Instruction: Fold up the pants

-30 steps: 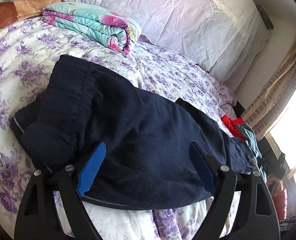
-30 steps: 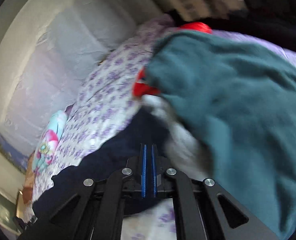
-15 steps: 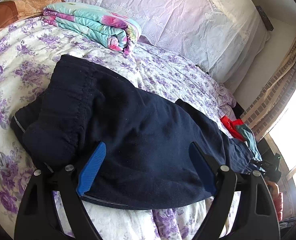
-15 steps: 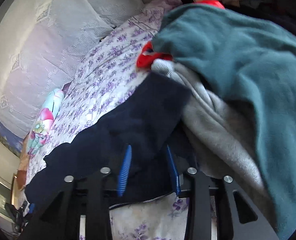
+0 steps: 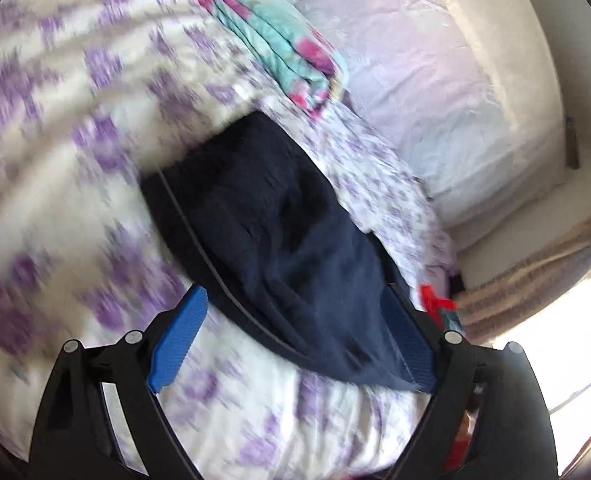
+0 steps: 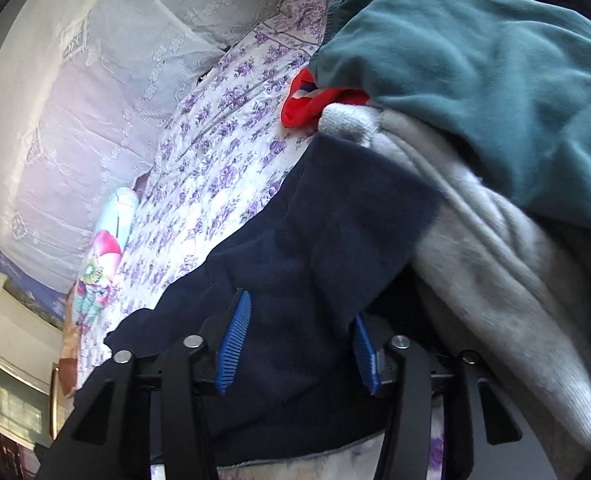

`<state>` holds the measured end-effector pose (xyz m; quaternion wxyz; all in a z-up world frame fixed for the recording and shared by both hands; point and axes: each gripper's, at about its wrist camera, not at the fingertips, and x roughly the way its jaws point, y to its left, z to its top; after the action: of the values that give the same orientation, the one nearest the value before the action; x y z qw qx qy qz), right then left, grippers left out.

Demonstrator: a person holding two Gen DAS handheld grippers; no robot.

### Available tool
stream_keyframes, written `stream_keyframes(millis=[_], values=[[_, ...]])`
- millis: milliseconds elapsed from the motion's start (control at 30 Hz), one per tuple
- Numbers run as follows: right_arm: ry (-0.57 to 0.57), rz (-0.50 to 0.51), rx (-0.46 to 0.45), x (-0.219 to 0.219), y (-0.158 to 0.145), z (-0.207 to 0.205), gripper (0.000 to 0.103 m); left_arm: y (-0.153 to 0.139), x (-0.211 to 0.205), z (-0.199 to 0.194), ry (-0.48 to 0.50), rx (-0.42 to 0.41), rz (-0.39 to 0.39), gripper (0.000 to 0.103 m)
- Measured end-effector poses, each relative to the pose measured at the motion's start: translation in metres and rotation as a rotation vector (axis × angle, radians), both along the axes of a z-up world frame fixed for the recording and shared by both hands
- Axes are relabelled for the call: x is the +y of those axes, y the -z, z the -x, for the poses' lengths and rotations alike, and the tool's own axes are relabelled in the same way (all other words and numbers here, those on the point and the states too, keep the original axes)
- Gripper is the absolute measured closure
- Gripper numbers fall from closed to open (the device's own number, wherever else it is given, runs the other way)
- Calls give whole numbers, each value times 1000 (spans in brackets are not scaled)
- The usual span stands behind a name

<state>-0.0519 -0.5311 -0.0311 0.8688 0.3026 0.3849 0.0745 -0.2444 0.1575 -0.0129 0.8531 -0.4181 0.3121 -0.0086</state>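
Observation:
Dark navy pants [image 5: 287, 232] lie stretched out on the purple-flowered bedspread [image 5: 55, 160]. In the blurred left wrist view my left gripper [image 5: 291, 296] hovers over their near edge. Its jaws are wide and opening, and grip nothing. The left pad is over bare bedspread and the right pad is over the fabric. In the right wrist view the leg end of the pants [image 6: 315, 240] runs under my right gripper [image 6: 301, 306]. Its jaws are opening, with navy cloth lying between the blue pads, which do not press on it.
A pile of clothes crowds the leg end: a teal garment [image 6: 475, 72], a grey one [image 6: 495, 248] and a red one [image 6: 311, 100]. A folded teal and pink blanket [image 5: 271, 40] lies at the far side. A lace-covered headboard [image 5: 415, 100] backs the bed.
My right gripper went from shut to open and sank closer over the pant leg. The left gripper rolled and slid sideways, so the pants now run diagonally and its left pad is off the fabric.

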Motion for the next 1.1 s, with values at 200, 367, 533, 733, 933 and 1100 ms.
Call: stream_keyframes(millis=[200,367,533,733,933,1100], values=[[-9,-2,-20,-3,-1,4,49,4,4,-21,-30,82,-66,19],[-15,28,-57,-2,1,9,50,10,10,-25,-66,119,-103,41],[7,43,-83,-5,2,9,79,8,3,-26,-89,152,-211,55],[-7,-72,-42,-19,2,1,80,-9,11,-18,-98,162,-205,57],[-20,-35,-47,-14,1,1,79,-19,6,-25,-72,171,-214,45],[-26,-33,-45,-16,2,2,79,2,8,-30,-38,193,-81,47]])
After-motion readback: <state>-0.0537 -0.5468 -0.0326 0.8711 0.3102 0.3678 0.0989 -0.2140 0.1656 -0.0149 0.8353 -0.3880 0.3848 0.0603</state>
